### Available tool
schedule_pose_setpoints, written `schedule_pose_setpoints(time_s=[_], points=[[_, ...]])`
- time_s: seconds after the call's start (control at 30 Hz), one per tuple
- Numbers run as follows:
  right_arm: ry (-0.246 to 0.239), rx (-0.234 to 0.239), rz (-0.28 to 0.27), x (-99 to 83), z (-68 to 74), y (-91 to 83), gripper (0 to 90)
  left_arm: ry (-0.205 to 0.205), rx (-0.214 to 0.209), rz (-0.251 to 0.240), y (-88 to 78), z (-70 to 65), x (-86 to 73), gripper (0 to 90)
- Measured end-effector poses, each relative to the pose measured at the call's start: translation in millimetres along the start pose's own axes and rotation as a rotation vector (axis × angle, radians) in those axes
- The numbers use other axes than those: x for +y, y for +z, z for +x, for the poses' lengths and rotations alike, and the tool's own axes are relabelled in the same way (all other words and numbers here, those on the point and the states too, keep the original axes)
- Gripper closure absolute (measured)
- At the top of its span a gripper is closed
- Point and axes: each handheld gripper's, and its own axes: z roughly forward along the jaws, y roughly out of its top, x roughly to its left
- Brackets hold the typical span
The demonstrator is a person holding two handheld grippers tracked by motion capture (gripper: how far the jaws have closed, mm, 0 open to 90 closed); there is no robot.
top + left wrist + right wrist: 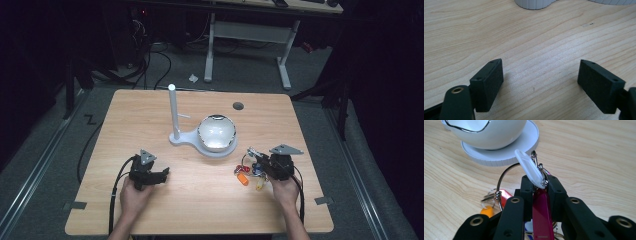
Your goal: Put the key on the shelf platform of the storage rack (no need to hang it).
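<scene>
A bunch of coloured key tags point(247, 172) on a metal ring point(503, 174) lies on the wooden table point(200, 210) at the right. My right gripper point(537, 185) is shut on a crimson tag point(541, 212) and a white tag point(529, 167) of that bunch; an orange tag point(486, 211) and a red tag point(505, 195) hang beside them. In the high view the right gripper point(257, 162) sits just right of the white bowl point(216, 131). My left gripper point(164, 175) rests on the table at the left, its jaws wide apart over bare wood point(540, 80).
The bowl point(489, 132) sits on the round base point(524, 147) of a white stand with an upright pole point(173, 112). A dark round hole point(238, 105) is set in the table's far side. Grey tape marks point(323, 200) sit near the front corners.
</scene>
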Motion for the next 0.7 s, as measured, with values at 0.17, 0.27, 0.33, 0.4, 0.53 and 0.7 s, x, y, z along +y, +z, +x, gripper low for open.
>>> schedule_pose_setpoints(time_s=[0.17, 0.27, 0.33, 0.4, 0.53, 0.7], points=[[0.004, -0.003, -0.016, 1.7, -3.0, -9.4, 77.7, 0.0, 0.0, 0.0, 0.0, 0.0, 0.0, 21.0], [0.011, -0.006, -0.023, 2.2, -4.8, -15.3, 77.7, -0.001, 0.0, 0.0, 0.0, -0.1, 0.0, 21.0], [0.014, -0.011, -0.037, 3.6, -5.7, -21.0, 77.7, 0.001, -0.002, 0.002, 0.0, 0.1, 0.0, 21.0], [0.013, -0.014, -0.051, 6.3, -5.9, -27.3, 77.7, 0.0, -0.001, 0.0, 0.0, 0.0, 0.0, 21.0], [-0.001, -0.008, -0.064, 12.4, -4.6, -33.8, 77.7, 0.001, 0.0, 0.0, 0.0, 0.1, 0.0, 21.0], [-0.001, -0.004, -0.091, 19.6, -2.5, -40.9, 77.7, 0.001, -0.002, 0.002, 0.0, 0.0, -0.1, 21.0]])
